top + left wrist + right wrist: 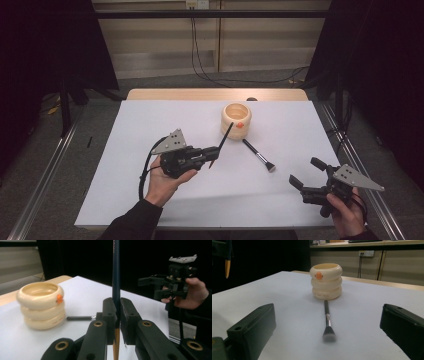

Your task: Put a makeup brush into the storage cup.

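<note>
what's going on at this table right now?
A person holds a pair of tongs in each hand. The left tongs are shut on a thin dark brush with a yellow-orange end, lifted off the white table near the cream ringed holder. The right tongs stand open and empty at the near right. A second makeup brush lies flat on the table between the holder and the right tongs, bristles toward the person.

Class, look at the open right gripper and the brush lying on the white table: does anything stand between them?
No. Bare table separates the right gripper from the brush; the holder stands beyond it.
</note>
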Demonstrator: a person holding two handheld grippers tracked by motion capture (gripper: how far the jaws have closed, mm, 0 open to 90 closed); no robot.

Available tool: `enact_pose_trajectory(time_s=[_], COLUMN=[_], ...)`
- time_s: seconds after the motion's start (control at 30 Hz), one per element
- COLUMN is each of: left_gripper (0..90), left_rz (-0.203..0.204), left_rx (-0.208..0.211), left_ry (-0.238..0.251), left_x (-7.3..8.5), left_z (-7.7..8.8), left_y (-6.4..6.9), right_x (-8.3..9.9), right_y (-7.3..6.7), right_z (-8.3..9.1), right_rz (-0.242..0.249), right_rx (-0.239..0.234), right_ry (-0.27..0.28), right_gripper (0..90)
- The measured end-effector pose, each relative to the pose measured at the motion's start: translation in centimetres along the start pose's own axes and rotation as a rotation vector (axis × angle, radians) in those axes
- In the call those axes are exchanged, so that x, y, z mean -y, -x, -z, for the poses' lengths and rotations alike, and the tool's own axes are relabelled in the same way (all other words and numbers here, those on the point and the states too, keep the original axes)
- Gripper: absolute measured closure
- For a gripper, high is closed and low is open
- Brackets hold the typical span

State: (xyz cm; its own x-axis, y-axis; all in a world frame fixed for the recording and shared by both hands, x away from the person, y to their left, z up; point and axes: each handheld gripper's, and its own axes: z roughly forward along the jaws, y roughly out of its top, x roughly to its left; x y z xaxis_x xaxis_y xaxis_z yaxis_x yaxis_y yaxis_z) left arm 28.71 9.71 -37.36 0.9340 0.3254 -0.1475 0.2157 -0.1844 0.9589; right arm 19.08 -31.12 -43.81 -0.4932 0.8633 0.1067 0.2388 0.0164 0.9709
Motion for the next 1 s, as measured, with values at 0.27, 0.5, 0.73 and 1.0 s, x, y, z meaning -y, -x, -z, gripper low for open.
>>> enact_pose_trajectory(time_s=[0.27, 0.5, 0.73, 1.0], left_gripper=[83.4, 83.4, 83.4, 83.4], left_rz=[-0.008, -0.028, -0.089, -0.111], left_rx=[0.045, 0.076, 0.063, 0.055], left_ry=[-0.019, -0.051, -0.119, -0.249], left_x=[-0.1, -0.4, -1.2, -1.3], left_z=[-0.5, -0.7, -0.7, -0.8], left_y=[1.7, 2.2, 2.6, 2.2], right_x=[0.0, 0.0, 0.0, 0.0], right_y=[-0.1, -0.1, 0.0, 0.0], right_z=[0.1, 0.1, 0.1, 0.0], right_rz=[0.0, 0.0, 0.001, 0.009], right_rx=[-0.001, -0.003, -0.007, -0.008], right_ry=[-0.002, -0.003, -0.008, -0.012], right_gripper=[0.0, 0.0, 0.0, 0.0])
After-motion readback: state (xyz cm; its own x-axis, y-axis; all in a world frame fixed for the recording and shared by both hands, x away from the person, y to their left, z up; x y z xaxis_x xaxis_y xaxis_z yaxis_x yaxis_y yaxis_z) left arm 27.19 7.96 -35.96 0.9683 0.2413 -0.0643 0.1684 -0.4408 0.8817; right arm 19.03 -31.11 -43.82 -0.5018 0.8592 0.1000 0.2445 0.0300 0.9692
